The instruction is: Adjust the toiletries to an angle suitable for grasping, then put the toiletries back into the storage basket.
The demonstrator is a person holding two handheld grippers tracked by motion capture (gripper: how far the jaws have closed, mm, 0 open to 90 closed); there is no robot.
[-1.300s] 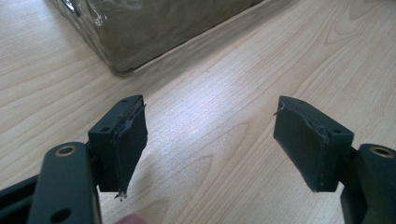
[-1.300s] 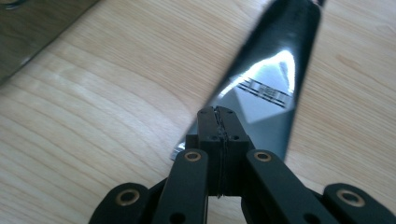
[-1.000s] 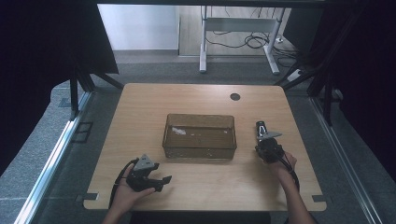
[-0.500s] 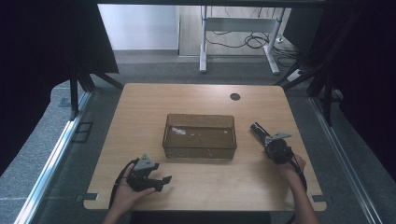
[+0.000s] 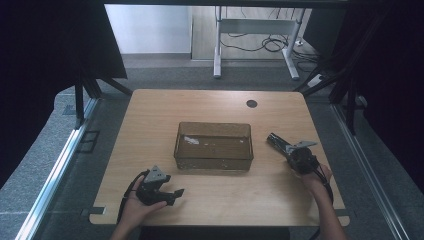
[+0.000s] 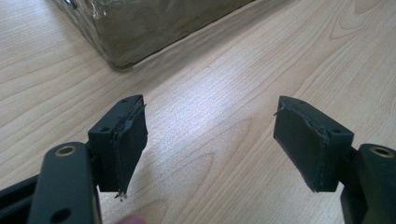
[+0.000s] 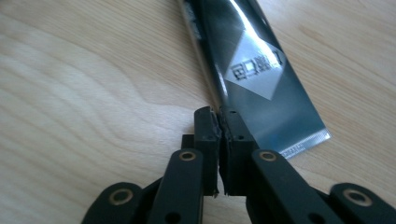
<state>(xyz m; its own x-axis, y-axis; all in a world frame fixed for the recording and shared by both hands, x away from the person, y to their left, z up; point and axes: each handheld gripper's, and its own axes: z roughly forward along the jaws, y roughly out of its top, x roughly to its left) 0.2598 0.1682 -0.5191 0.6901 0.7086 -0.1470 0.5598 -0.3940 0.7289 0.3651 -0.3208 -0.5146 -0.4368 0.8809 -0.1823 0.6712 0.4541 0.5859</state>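
Resting near the table's [image 5: 210,102] front left corner, the left gripper [image 5: 172,194] is sitting with jaws spread wide and holding nothing. The clear plastic bin [image 5: 213,146] is standing mid-table. Right of it, the right gripper [image 5: 274,140] is pinching a black foil packet [image 7: 254,70] edge against the tabletop.

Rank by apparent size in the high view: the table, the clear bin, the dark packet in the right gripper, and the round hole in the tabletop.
1. Table.
2. Clear bin.
3. Dark packet, partly hidden by the right gripper, so its full length is unsure.
4. Round hole, smallest.
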